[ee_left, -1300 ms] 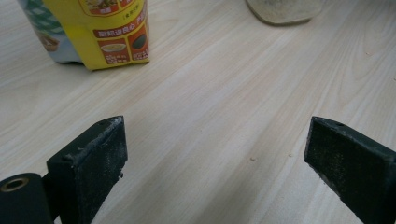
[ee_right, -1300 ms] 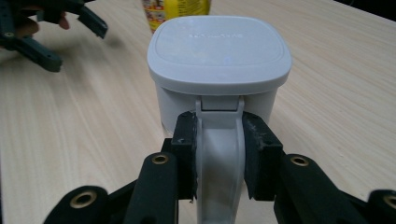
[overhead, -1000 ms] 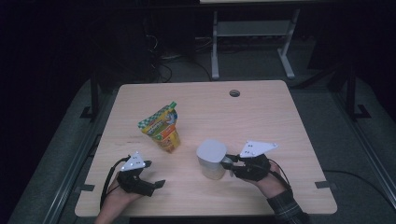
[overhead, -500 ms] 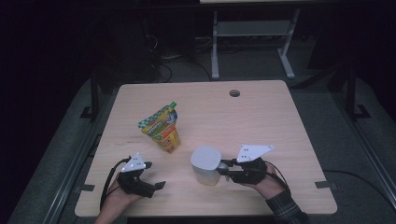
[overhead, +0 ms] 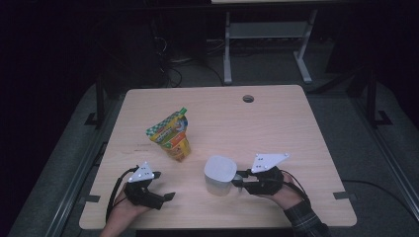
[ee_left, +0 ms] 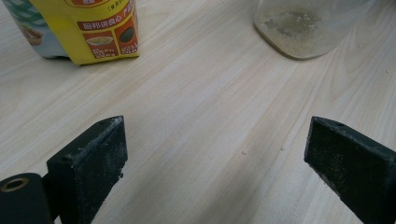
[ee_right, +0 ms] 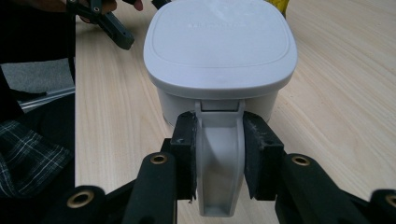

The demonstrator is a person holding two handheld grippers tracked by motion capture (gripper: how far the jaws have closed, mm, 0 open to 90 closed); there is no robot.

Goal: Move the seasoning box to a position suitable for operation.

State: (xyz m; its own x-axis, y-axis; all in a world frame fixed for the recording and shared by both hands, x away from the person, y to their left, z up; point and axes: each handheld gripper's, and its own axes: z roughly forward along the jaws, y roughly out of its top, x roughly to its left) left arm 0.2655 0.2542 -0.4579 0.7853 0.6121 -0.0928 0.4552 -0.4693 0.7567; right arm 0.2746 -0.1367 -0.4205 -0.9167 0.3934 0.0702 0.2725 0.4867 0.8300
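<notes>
A wooden table (overhead: 276, 128) seen from above, with a person's two hands entering at its near edge. The right gripper (overhead: 240, 180) grips the handle (ee_right: 218, 158) of a white lidded jug (overhead: 220, 175); in the right gripper view its two black jaws press on either side of that handle, one pad against each face, just below the jug's pale lid (ee_right: 219, 44). The jug stands upright on the table near the front edge, roughly at its middle, directly to the left of the right gripper. The left gripper (overhead: 168, 196) rests at the near left of the table, well apart from the jug; in the left gripper view its jaws stand wide with nothing but bare wood between them. A yellow and green snack pouch (overhead: 172, 134) stands behind the left gripper, tilted, and left of the jug; it touches neither gripper. In the left gripper view the pouch's base (ee_left: 88, 30) appears at upper left and the jug's cloudy bottom (ee_left: 303, 25) at upper right.
</notes>
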